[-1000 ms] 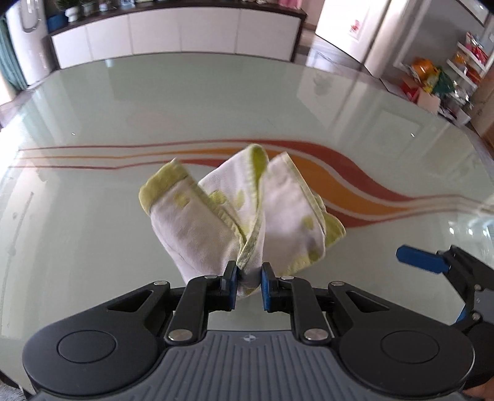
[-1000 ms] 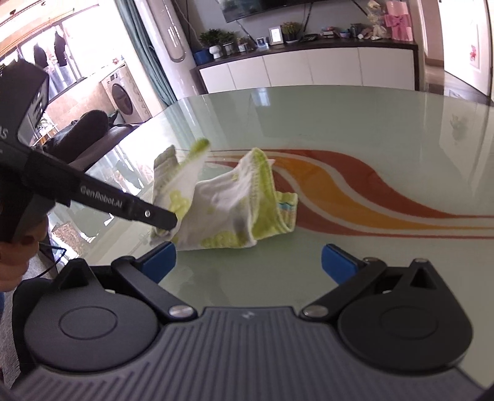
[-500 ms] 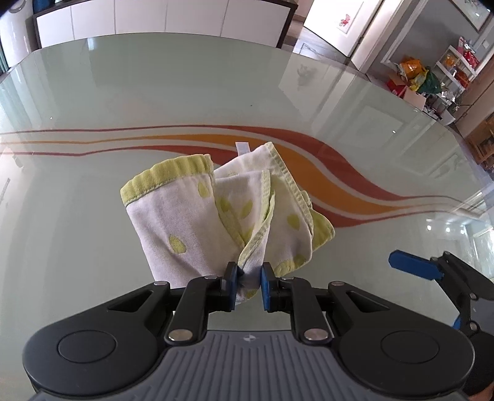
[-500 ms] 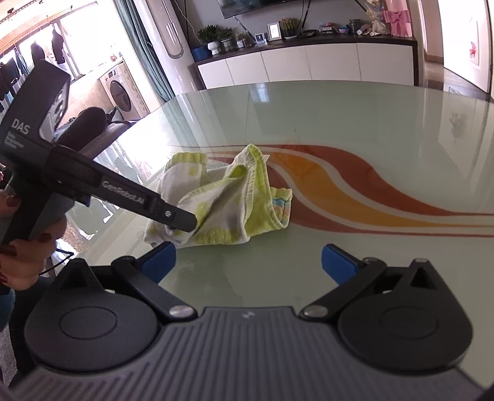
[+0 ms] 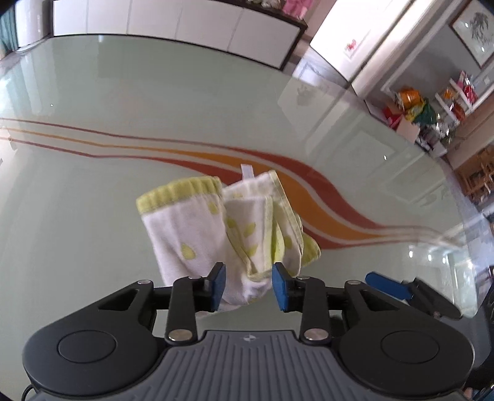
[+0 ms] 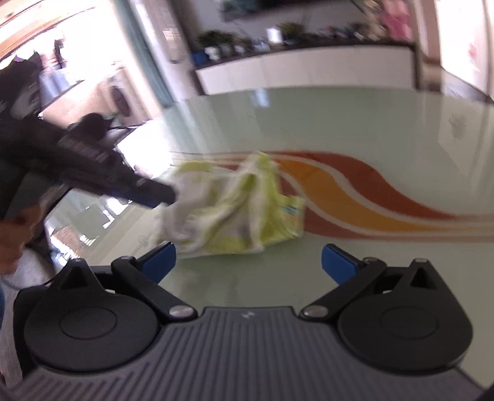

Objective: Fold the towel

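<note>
Now my left gripper (image 5: 248, 285) has its pads apart, the crumpled towel (image 5: 228, 228) lying loose between them on the glass table (image 5: 123, 92), I think released for regrasping; my right gripper (image 6: 248, 259) waits wide open behind it.

We see a pale green glass table (image 5: 129, 101) with red and orange wavy stripes (image 5: 308, 197) sweeping toward its right edge. Beyond its far edge stands a long white cabinet (image 5: 173, 27) with a dark top. A cluttered shelf (image 5: 454, 98) fills the right corner; bright daylight (image 6: 77, 55) floods the left.
</note>
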`<state>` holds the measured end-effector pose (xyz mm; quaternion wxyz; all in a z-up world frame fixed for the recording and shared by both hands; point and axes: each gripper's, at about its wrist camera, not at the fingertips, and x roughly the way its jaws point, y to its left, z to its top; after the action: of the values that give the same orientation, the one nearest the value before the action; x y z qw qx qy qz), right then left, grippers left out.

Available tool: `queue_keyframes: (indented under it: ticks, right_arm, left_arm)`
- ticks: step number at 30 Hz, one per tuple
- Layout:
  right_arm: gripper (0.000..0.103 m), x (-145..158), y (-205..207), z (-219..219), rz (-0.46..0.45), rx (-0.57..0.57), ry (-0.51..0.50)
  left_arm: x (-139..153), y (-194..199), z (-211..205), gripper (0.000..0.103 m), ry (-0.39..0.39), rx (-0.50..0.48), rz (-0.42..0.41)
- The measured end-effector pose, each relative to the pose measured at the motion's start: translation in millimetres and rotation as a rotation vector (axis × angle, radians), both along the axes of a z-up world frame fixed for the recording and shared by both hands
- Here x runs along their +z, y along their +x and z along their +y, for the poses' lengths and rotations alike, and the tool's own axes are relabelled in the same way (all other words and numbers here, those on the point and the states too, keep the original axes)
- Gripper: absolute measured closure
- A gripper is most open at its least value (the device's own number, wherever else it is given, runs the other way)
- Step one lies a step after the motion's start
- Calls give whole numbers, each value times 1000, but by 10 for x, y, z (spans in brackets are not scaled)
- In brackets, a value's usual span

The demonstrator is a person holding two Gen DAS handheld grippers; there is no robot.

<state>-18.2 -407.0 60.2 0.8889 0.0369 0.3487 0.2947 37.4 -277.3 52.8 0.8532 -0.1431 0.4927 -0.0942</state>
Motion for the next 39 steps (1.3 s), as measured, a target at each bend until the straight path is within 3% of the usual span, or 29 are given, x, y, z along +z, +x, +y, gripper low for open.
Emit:
queue_keyframes:
  ticks: [5,8,12,17,20,24,26,27,32,36,39]
  right_arm:
    - [0,92,-82,461,-48,145,-30]
    - [0,127,-99,689,-77,213,-46]
    - [1,131,-74,885,-100,274,-82]
    - [30,-71,253,925,38,238,-109]
    - [35,-205,406,826,119,177,-80]
    - [30,-284,409,842,118,188,-109]
    - [16,-298,382,882,111,201,-114]
    - [14,-308,354,919,101,204,-123]
    - [10,-279,85,1111,-28,197,-226]
    - [10,-279,-29,1223,-94,191,-288]
    - [10,-301,-64,1371,-131,184,-339]
  left_arm:
    - [-46,59,230,59,-10,25,42]
    - [-113,162,240,60,-35,-11,75]
    - [-125,362,166,60,6,-85,66]
    - [-258,616,2,60,76,-182,91]
    - [-382,727,-13,60,88,-208,127]
    - [-516,777,13,60,67,-199,163]
    - [-522,774,21,60,59,-192,161]
    - [-525,772,25,60,55,-188,159]
    - [-425,611,210,60,1,-108,119]
    - [-349,468,413,52,6,-55,99]
    - [-367,385,558,52,23,-31,114]
